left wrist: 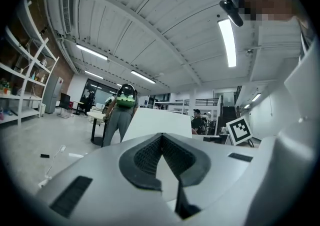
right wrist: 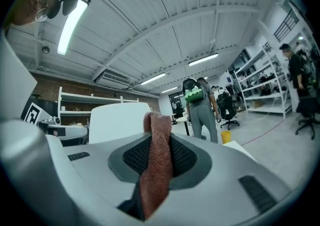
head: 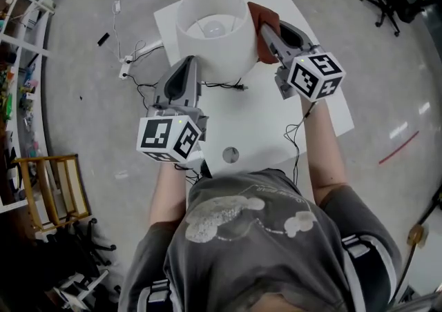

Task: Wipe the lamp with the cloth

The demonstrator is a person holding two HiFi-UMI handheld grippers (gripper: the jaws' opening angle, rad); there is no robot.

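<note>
Right gripper, jaws clamped on a fold of the reddish-brown cloth, holds it against the far-right rim of the lamp, which stands toward the far end of the white table. Left gripper, jaws together on nothing, sits just beside the shade's near-left wall, seemingly to steady it. Wiping appears under way at one spot; cleaned areas cannot be told, so most of the shade is probably left to do.
</note>
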